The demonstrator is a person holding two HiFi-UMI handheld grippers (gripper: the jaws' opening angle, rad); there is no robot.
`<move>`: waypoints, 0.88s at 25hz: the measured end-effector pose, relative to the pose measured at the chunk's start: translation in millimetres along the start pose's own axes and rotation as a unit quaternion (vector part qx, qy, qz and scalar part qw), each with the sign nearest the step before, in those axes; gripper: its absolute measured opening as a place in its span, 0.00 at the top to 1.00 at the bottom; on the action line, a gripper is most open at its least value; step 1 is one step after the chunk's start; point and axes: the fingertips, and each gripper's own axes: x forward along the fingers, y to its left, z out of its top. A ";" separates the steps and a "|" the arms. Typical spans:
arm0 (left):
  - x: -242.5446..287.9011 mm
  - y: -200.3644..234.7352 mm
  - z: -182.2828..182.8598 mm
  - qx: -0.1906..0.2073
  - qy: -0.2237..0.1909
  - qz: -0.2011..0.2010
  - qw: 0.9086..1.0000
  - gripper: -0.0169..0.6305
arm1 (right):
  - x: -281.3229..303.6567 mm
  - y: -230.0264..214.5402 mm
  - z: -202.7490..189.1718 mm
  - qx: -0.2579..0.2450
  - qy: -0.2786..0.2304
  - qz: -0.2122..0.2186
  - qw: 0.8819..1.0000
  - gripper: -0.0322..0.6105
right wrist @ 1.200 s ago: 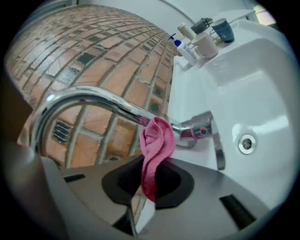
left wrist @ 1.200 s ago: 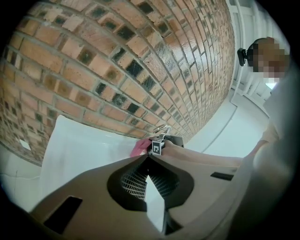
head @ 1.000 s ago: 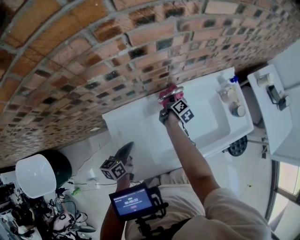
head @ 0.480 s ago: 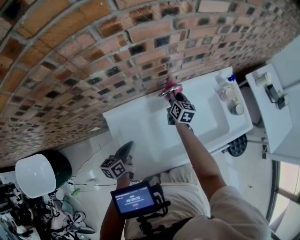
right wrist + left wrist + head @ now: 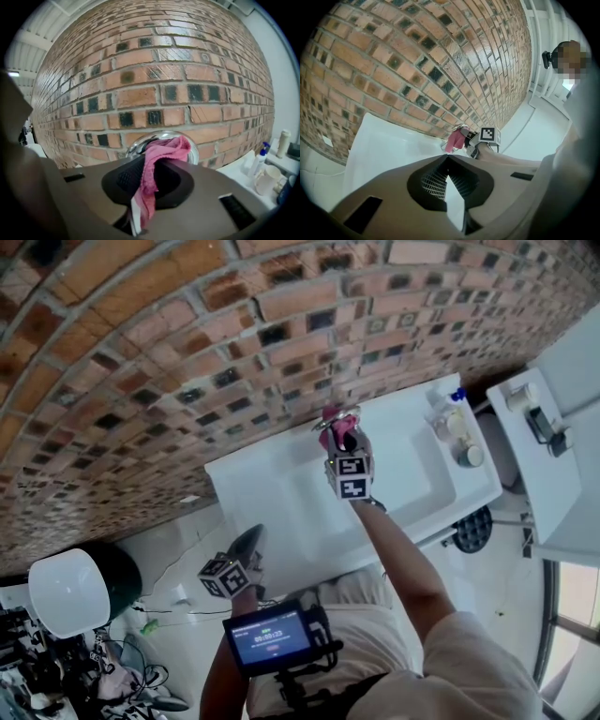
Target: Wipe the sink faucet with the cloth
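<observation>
Off the front-left corner of the sink (image 5: 272,498), out over the floor, the left gripper (image 5: 256,534) hangs with its jaws closed tip to tip on nothing. Its own view shows the dark pads meeting at their tips, with only the sink's white surface showing through the slit below them. That view also looks across the sink from the side. It catches the marker cube and a pink scrap at the back edge, which the head view shows only from above.

At the middle of the sink's back edge, against the brick wall (image 5: 187,343), stands the chrome faucet (image 5: 161,136). The right gripper (image 5: 345,442) reaches across the basin to it, jaws clamped on the pink cloth (image 5: 166,151). In the head view the cloth is a small pink patch next to a sliver of metal, and whether the two touch cannot be told there. The right gripper view settles it. The cloth is pinched between the pads, its bunched end pokes past the jaw tips and lies against the faucet's rounded chrome, and a loose tail trails back between the jaws toward the camera.

At the sink's right end stand a white bottle with a blue top (image 5: 259,161) and a white mug (image 5: 266,181). They are seen upright in the right gripper view but only as small tops from the head.
</observation>
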 end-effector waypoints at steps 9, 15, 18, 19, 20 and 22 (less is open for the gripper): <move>-5.2 -1.4 -6.7 0.001 0.004 -0.002 1.000 0.99 | -6.3 31.1 -9.3 -0.046 0.007 0.017 0.999 0.86; -7.9 -2.1 -10.9 0.003 0.001 -0.003 1.000 0.99 | -14.0 96.8 -50.1 -0.125 0.068 0.186 0.972 0.86; -12.3 -4.1 -11.5 -0.005 -0.010 -0.001 1.000 0.99 | -41.3 132.1 -67.3 -0.139 0.081 0.256 0.953 0.86; -14.8 -5.6 -10.0 -0.007 -0.016 -0.001 1.000 0.99 | -52.3 139.4 -72.7 -0.133 0.082 0.273 0.949 0.86; -17.7 -7.0 -8.3 -0.009 -0.021 -0.002 1.000 0.98 | -63.8 145.7 -78.1 -0.119 0.083 0.288 0.946 0.86; -23.7 -9.2 -6.4 -0.012 -0.031 -0.004 0.999 0.98 | -86.2 151.4 -90.5 -0.084 0.089 0.309 0.943 0.86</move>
